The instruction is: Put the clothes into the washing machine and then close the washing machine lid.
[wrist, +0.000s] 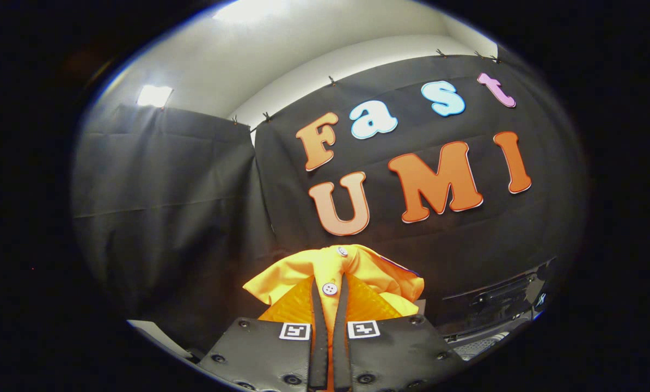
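Black cloth hangs across the back of the booth, with pale wall and a bright ceiling light (154,96) above it in the upper left of the frame. At the bottom centre my gripper (330,296) is clenched on a yellow-orange shirt (357,264); both fingers (318,321) stand nearly together with a strip of the fabric pinched between them, and the rest of the shirt bunches up over and just beyond the tips, two pale buttons (330,289) showing on it. The shirt looks lifted clear, hanging in the air in front of the cloth and not lying on any bench. Down in the lower right of the frame sits a dark, glossy shape with a lighter ribbed part beneath it, which I take to be the washing machine (499,305), well off to the side of the shirt; I cannot tell from here whether its lid is up. So I judge the pickup done, while carrying the shirt over, dropping it inside, and closing the lid are all left to do.
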Tool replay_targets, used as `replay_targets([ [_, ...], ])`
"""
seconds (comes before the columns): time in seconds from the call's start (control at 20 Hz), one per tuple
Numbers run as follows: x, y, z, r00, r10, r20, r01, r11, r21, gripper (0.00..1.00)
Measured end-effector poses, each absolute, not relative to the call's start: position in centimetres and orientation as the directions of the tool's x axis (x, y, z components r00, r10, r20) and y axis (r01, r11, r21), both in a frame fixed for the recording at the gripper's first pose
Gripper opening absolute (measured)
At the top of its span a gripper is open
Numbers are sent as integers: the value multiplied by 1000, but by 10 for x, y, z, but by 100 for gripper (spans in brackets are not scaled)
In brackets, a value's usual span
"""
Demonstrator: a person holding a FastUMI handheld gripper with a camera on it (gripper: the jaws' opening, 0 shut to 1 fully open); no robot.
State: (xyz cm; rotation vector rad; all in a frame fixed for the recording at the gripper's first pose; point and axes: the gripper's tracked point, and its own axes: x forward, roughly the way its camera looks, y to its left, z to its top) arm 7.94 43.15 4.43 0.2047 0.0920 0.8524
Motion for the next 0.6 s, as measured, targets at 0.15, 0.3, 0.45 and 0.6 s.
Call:
replay_targets([
  [0.15, 105, 383, 59, 685, 728, 26, -717, 667, 203, 11],
  [0.3, 130, 333, 60, 717, 697, 23, -689, 703, 173, 11],
  [0.45, 154, 281, 48, 753, 658, 12, -651, 741, 162, 12],
  [0.6, 174, 235, 28, 779, 627, -11, -616, 770, 166, 11],
])
